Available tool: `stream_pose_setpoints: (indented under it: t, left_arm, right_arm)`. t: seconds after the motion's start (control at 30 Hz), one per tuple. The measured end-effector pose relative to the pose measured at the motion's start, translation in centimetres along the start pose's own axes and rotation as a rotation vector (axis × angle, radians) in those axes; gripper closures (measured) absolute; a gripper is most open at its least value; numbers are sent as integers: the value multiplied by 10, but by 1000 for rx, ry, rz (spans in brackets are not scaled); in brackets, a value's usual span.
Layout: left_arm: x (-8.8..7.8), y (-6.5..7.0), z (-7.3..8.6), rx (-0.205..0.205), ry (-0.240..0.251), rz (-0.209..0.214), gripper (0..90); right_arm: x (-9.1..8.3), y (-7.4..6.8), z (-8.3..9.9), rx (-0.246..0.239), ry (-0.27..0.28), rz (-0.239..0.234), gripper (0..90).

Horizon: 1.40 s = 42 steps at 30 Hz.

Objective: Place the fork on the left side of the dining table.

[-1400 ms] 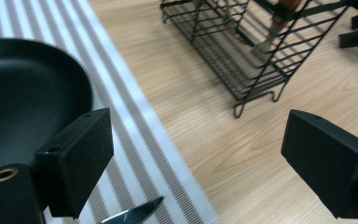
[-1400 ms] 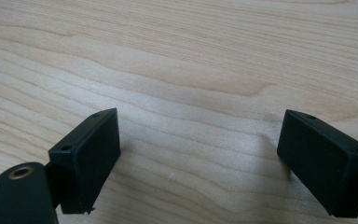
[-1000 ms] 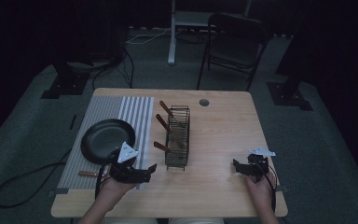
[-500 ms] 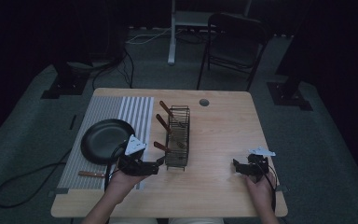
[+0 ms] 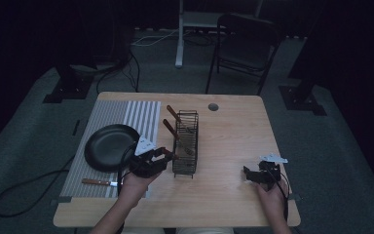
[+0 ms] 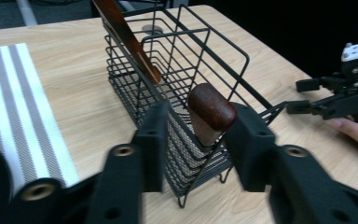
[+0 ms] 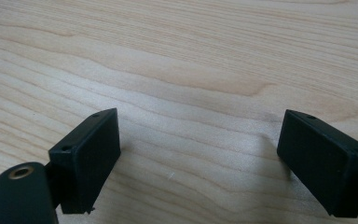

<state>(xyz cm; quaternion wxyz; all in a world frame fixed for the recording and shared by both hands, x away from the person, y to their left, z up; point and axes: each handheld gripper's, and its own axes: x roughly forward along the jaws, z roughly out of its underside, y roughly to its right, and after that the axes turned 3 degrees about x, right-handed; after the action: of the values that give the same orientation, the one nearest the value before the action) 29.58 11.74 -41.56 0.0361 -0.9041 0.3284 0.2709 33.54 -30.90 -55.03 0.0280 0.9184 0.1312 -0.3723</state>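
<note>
A black wire basket (image 5: pixel 187 127) (image 6: pixel 205 51) stands mid-table with three wooden-handled utensils in it. My left gripper (image 5: pixel 163 154) (image 6: pixel 203 114) reaches it from the left. Its jaws have just been closing around the nearest brown handle (image 6: pixel 210 109) (image 5: pixel 173 156). That handle lies against the right-hand jaw, with a narrow gap to the other. A second handle (image 6: pixel 127 38) leans further back in the basket. My right gripper (image 5: pixel 248 175) (image 7: pixel 200 140) rests open near the table's front right, over bare wood.
A black frying pan (image 5: pixel 109 146) sits on a striped mat (image 5: pixel 126 112) left of the basket. A wooden-handled knife (image 5: pixel 97 182) lies at the mat's front. A cable hole (image 5: pixel 213 107) marks the far edge. A chair (image 5: pixel 246 44) stands behind the table.
My left gripper has moved right, up to the basket's near end, and its jaws have narrowed around the front handle. The right gripper has stayed put.
</note>
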Motion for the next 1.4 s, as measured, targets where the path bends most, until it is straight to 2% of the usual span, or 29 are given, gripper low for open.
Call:
stream_pose_setpoints:
  t: [0.07, 0.13, 0.27, 0.33, 0.4, 0.43, 0.53, 0.6, 0.77, 0.93, 1.13, 1.27, 1.4]
  left_arm:
    - [-1, 0, 0, -1, 13, 7, 712]
    - [-1, -1, 0, -2, 21, 10, 731]
    - [-4, -2, -2, -31, 63, 33, 803]
    - [-5, -1, -4, -4, 66, 10, 804]
    - [-5, -1, -4, -4, 66, 10, 804]
    - [-9, 0, -8, -1, 90, 13, 806]
    - [-12, 0, -13, 5, 100, 25, 806]
    - [-19, 0, -18, 27, 106, 26, 806]
    - [-35, -3, -29, 26, 144, 30, 806]
    - [-60, -5, -42, 37, 191, 38, 806]
    - [-83, -10, -53, 61, 226, 3, 806]
    - [-94, -21, -53, 39, 242, -31, 806]
    - [-99, -37, -49, 11, 233, -65, 806]
  right_arm:
    - [0, 0, 0, 0, 0, 0, 128]
    - [0, 0, 0, 0, 0, -1, 128]
    - [0, 0, 0, 1, 0, 0, 128]
    - [0, 0, 0, 0, 0, -1, 129]
    - [0, 0, 0, 0, 0, -1, 129]
    - [0, 0, 0, 1, 0, -1, 129]
    - [0, 0, 0, 0, 0, 0, 128]
    - [0, 0, 0, 0, 0, 0, 129]
    - [0, 0, 0, 0, 0, -1, 128]
    - [0, 0, 0, 0, 0, 0, 128]
    - [0, 0, 0, 2, 0, 0, 128]
    - [0, 0, 0, 1, 0, -1, 128]
    - [0, 0, 0, 2, 0, -1, 128]
